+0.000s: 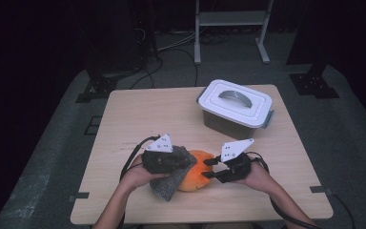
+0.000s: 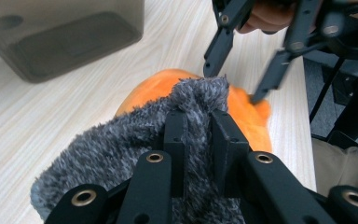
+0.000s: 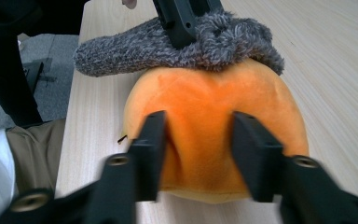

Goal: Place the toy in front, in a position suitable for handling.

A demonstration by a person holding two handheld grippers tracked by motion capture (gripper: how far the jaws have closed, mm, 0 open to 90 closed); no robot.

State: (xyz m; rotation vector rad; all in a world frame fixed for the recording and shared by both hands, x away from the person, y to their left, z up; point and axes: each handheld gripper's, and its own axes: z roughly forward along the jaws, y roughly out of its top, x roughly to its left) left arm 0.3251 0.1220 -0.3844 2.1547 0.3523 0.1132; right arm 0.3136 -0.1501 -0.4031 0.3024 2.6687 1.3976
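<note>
My left gripper (image 1: 186,160) (image 2: 198,116) is shut on a grey fuzzy cloth (image 1: 171,183) (image 2: 121,149) (image 3: 135,53), pinching a fold of it between both jaws. The cloth drapes over the top of an orange plush cushion (image 1: 195,179) (image 2: 154,86) (image 3: 214,88) lying near the front of the table. My right gripper (image 1: 206,169) (image 3: 198,121) faces the cushion from the right. Its jaws stand apart against the cushion's orange side, gripping nothing. In the left gripper view its tips (image 2: 256,95) hover at the cloth's edge and the cushion's far end.
A grey plastic box with a white handled lid (image 1: 236,107) (image 2: 60,37) stands at the back right of the wooden table (image 1: 138,114). A metal stand and cables are on the floor beyond. The person's trouser leg (image 3: 32,144) is at the table's near edge.
</note>
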